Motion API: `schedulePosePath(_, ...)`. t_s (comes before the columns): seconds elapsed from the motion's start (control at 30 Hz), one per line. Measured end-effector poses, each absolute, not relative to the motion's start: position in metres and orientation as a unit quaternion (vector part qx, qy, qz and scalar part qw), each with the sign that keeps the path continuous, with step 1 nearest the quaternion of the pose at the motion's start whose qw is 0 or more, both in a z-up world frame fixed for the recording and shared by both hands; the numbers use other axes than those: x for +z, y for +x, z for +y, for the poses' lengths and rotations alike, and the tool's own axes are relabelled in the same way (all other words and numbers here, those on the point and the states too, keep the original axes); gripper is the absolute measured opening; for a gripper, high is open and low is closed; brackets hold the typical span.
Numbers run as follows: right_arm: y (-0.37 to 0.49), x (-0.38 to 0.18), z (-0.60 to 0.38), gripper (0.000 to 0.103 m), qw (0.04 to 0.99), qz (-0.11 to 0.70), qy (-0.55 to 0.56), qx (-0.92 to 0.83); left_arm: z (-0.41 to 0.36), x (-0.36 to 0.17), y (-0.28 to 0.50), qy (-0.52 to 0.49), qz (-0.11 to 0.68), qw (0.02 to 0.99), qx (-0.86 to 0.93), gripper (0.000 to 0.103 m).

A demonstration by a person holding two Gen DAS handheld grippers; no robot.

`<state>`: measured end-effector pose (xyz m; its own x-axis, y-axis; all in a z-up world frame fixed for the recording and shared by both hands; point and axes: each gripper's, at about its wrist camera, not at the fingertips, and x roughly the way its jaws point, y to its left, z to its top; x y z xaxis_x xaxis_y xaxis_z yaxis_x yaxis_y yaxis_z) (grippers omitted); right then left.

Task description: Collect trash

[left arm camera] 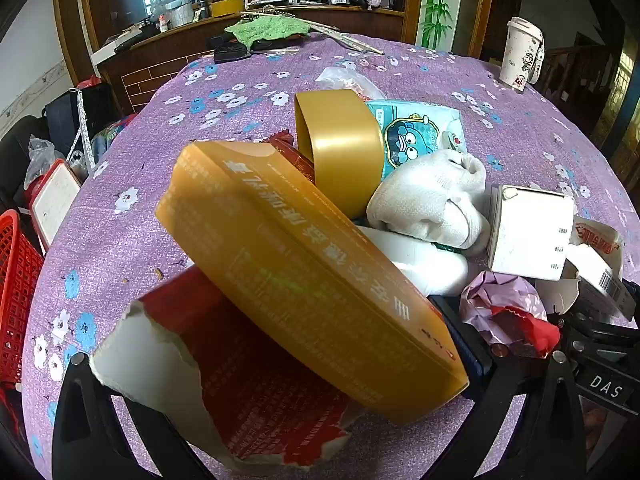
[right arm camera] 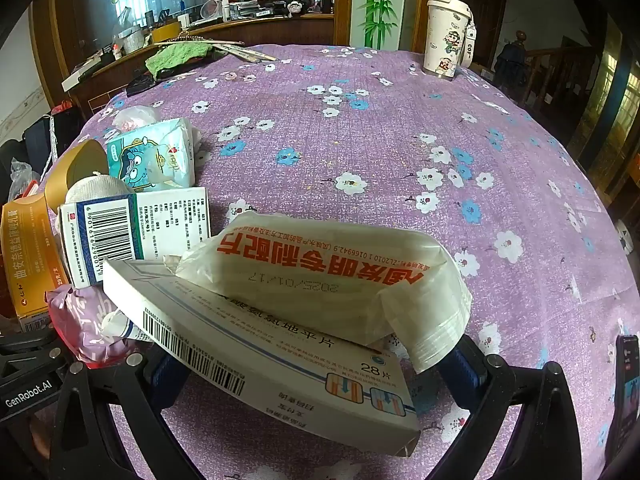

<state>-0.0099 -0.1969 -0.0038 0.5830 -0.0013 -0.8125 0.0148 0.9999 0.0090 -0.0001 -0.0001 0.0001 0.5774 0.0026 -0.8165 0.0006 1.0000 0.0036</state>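
A purple flowered cloth [right arm camera: 360,152] covers the surface, with the trash heaped at its near edge (boxes, wrappers, a tissue pack). Left tongs [left arm camera: 280,420] gape around an orange box [left arm camera: 288,264]; right tongs [right arm camera: 312,420] gape around a white medicine box [right arm camera: 280,368], neither pressed.

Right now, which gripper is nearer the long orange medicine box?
Left. The left gripper has the orange medicine box lying between its open fingers. The right gripper sits beside the pile, around a white pill box instead.
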Motion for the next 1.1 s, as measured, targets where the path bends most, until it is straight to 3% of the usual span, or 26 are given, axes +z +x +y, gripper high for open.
schedulePosePath(0.23, -0.013, -0.001, -0.2, 0.103, 0.874, 0.486, 0.002, 0.011, 0.01, 0.008, -0.023, 0.02, 0.491, 0.87, -0.03, 0.103)
schedulePosePath(0.47, -0.075, 0.027, -0.211, 0.103, 0.882, 0.47, 0.012, 0.034, 0.037, 0.056, -0.09, 0.035, 0.402, 0.913, -0.066, 0.103)
schedulePosePath(0.73, -0.161, 0.096, -0.199, 0.103, 0.951, 0.307, 0.013, 0.035, 0.048, 0.101, -0.152, 0.043, 0.261, 0.961, -0.082, 0.103)
schedulePosePath(0.9, -0.197, 0.114, -0.177, 0.103, 0.975, 0.222, 0.014, 0.022, 0.056, 0.098, -0.181, 0.036, 0.209, 0.977, -0.031, 0.103)
schedulePosePath(1.1, -0.216, 0.089, -0.153, 0.103, 0.976, 0.216, -0.006, 0.021, 0.072, 0.087, -0.19, 0.029, 0.21, 0.977, 0.002, 0.103)
